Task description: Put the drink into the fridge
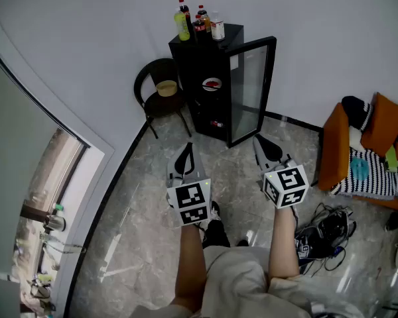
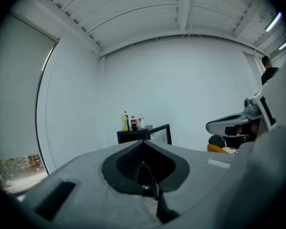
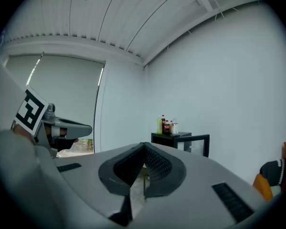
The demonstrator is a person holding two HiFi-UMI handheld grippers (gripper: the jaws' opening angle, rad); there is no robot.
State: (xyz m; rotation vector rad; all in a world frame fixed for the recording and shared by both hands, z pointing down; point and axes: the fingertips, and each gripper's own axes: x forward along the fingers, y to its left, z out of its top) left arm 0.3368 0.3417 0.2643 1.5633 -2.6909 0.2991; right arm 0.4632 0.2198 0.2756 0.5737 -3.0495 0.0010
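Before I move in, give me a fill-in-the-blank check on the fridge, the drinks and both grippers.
The bottles stand on ____ of the fridge. The fridge's glass door is ____. The left gripper and the right gripper are both ____, holding nothing. In the head view the black chair stands ____ of the fridge.
Missing: top; open; shut; left.

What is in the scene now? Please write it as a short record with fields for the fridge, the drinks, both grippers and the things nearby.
fridge: small black fridge by the white wall, its glass door open
drinks: plastic bottles standing on the fridge's top, none inside a gripper
left gripper: jaws together, empty, well short of the fridge
right gripper: jaws together, empty, well short of the fridge
nearby: black round-backed chair left of the fridge; orange armchair at the right
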